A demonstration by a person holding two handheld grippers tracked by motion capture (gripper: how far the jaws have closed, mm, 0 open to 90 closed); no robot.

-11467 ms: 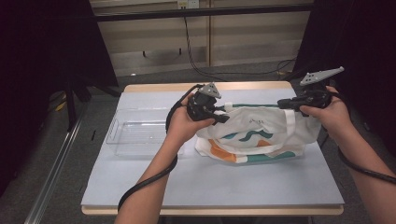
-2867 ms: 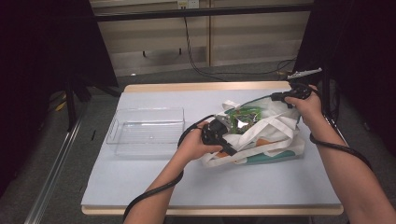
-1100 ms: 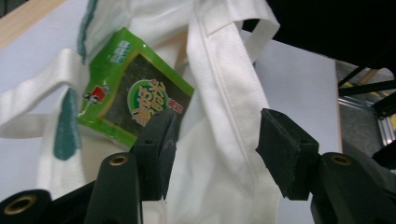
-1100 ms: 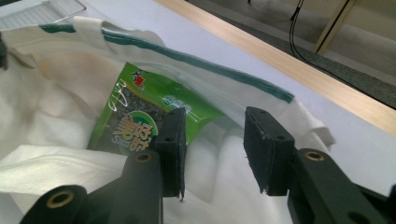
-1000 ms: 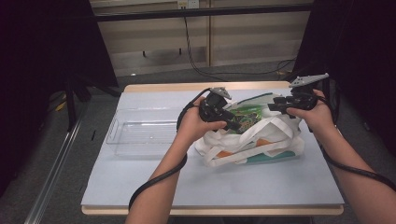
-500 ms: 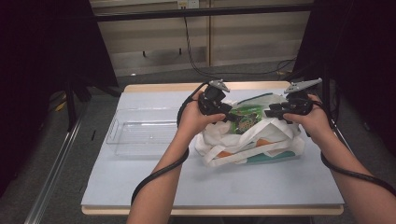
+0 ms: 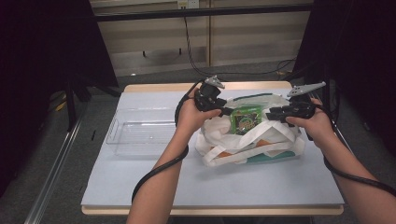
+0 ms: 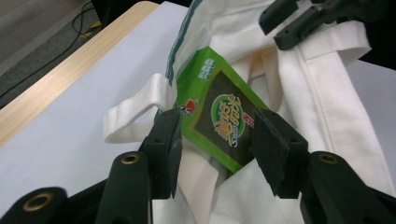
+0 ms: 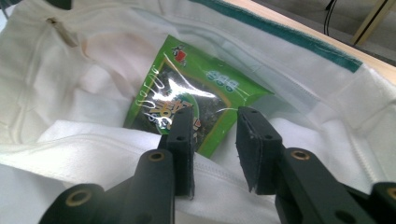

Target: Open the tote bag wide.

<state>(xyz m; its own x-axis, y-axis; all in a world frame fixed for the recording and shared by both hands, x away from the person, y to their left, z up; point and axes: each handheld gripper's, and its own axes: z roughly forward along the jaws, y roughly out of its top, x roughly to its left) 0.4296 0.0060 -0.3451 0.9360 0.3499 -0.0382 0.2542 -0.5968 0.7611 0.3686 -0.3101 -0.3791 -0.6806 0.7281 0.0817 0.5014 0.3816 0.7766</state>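
place: looking like a lab or a data-recording booth, definitely not somebody's home
table (image 7: 140, 186): sitting alone in the middle, wearing a plain pale blue-grey mat with a light wood edge peeking out, nothing homey about it
surroundings: dark black panels or curtains (image 7: 42, 70) closing in on both sides like a studio setup
back wall (image 7: 252, 42): showing bare beige panelling with a black bar running across the top
cables (image 7: 191, 51): hanging down the wall and trailing over the grey floor
floor rail (image 7: 51, 172): a metal track running along the left side, giving off rig vibes
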